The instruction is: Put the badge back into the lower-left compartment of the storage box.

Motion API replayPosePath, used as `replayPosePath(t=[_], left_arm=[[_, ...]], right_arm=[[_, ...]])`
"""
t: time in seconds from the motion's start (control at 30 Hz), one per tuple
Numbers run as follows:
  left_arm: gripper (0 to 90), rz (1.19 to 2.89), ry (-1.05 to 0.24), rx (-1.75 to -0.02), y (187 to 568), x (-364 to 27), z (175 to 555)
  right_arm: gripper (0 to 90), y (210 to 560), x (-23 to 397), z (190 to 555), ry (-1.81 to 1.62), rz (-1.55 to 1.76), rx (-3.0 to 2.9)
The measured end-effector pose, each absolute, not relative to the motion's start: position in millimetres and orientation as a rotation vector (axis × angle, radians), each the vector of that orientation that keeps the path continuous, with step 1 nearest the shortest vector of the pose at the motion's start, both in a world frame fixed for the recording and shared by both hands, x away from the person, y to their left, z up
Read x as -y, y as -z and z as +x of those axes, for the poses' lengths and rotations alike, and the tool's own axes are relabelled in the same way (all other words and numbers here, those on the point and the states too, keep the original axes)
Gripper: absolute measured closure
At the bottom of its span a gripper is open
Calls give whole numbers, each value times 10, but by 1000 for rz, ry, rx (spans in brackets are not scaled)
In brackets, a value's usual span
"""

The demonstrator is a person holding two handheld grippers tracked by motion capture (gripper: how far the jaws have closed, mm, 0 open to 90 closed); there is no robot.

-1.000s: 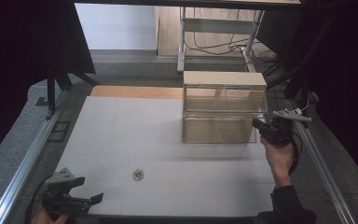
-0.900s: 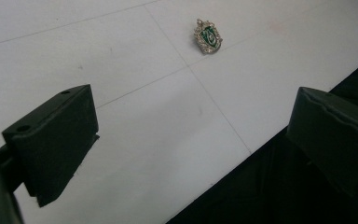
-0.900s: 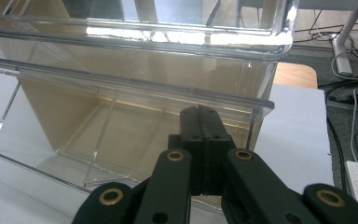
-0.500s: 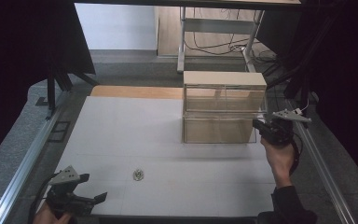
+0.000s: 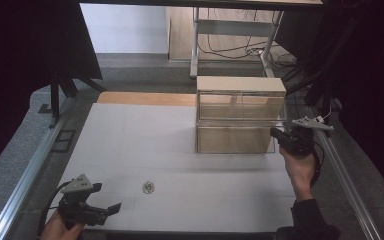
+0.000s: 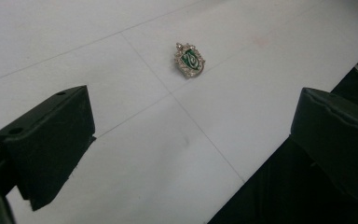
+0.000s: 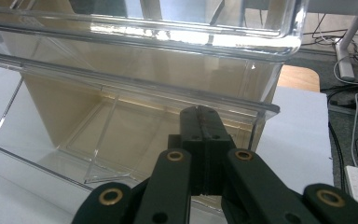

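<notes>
- White table [image 5: 130, 135] with thin seam lines, metal rails down both sides; dark curtains left and right, grey floor and a desk frame with cables beyond the far edge.
- Your left gripper [image 5: 111, 208] sits at the near left corner of the table, low over the surface, jaws pointing right toward the badge [image 5: 148, 187].
- Its jaws stand wide apart with nothing between them (the left gripper view shows bare table across the whole gap).
- The badge lies flat on the table, near the front edge, a little right of your left gripper and clear of it. In the left gripper view it [image 6: 189, 59] reads as a small shield shape, green centre, pale studded rim, lying just beside a seam line.
- A clear box [image 5: 240, 117] with a tan back and top stands on the right half of the table, well apart from the badge; two tiers, each fronted by a transparent flap.
- Your right gripper [image 5: 276, 134] is at the box's front right corner, by the lower tier.
- In the right gripper view its [image 7: 205, 119] jaws are pressed together, tips just under the edge of the lower flap [image 7: 135, 88] (touching or a hair short, you can't tell); nothing seen pinched between them.
</notes>
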State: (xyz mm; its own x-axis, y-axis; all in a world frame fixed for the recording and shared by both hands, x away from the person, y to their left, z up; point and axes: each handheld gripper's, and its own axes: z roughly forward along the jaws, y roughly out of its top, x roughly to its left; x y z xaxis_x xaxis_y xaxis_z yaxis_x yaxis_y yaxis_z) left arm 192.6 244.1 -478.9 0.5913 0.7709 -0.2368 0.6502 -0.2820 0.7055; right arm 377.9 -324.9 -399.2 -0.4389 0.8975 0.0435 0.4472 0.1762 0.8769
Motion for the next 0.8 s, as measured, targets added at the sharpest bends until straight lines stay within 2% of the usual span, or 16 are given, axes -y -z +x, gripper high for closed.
replayPosePath(t=[0.8], left_arm=[[7, 2084, -167, -1087, 4848, -2104, 2309]], right_arm=[[896, 3991, 3221, 3790, -1195, 1259, -1978]])
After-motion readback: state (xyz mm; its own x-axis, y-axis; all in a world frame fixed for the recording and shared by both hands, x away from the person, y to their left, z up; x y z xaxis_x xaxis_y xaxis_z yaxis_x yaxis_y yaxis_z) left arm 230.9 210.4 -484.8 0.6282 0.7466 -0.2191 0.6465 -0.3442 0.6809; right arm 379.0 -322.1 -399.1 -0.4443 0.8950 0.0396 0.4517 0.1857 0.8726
